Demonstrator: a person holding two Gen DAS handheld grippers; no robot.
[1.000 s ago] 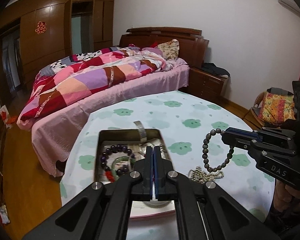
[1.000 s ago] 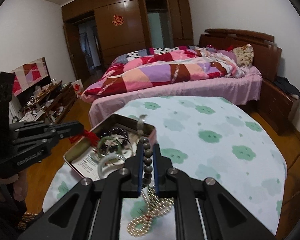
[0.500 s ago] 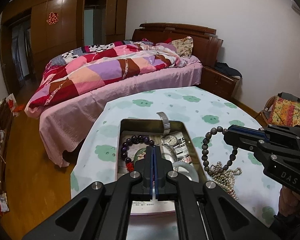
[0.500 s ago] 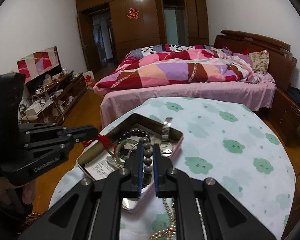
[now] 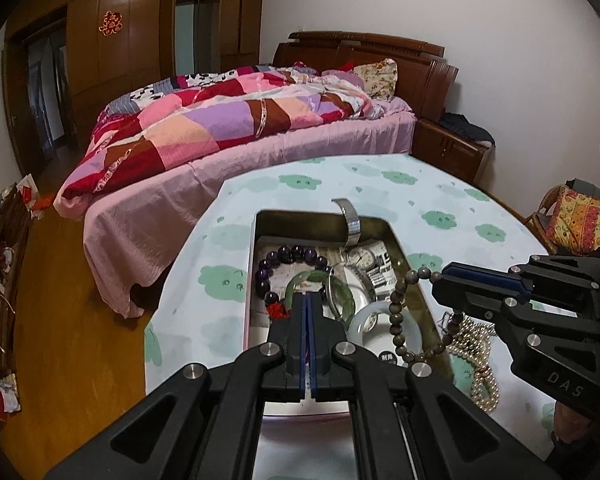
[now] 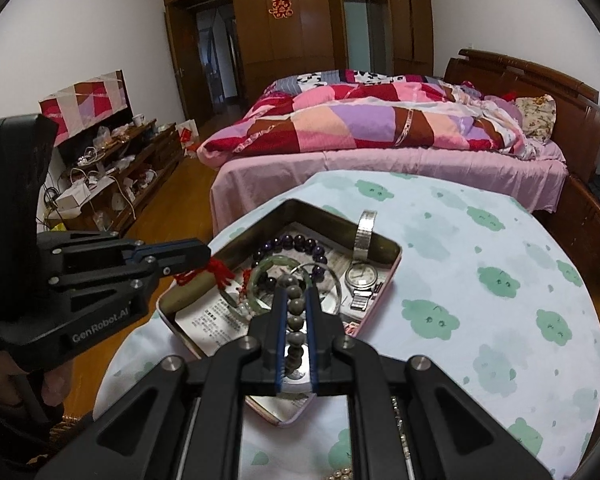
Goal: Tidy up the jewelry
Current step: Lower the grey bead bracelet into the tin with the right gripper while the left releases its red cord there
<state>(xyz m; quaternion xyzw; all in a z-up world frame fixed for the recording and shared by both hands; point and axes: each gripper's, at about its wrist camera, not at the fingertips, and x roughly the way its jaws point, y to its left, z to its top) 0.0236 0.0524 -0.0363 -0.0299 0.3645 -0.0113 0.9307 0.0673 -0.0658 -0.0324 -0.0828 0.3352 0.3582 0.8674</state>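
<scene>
Right claw (image 6: pixel 296 312) pinches the bead bracelet (image 5: pixel 400 320) over the tin (image 5: pixel 404 252); left claw (image 5: pixel 308 312) pinches a red tassel (image 6: pixel 216 272). Dropped carelessly, the bracelet could snag the tin's rim.

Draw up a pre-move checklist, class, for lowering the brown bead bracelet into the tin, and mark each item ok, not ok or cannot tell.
1. Right gripper clamped on the brown bead bracelet: ok.
2. Bracelet over the tin, hanging at its right rim: ok.
3. Free landing spot: not ok; white bangle lies beneath.
4. Left gripper shut on the red tassel: ok.
5. Pearl necklace untangled from the bracelet: cannot tell.
6. Watch inside the tin: ok.
</scene>
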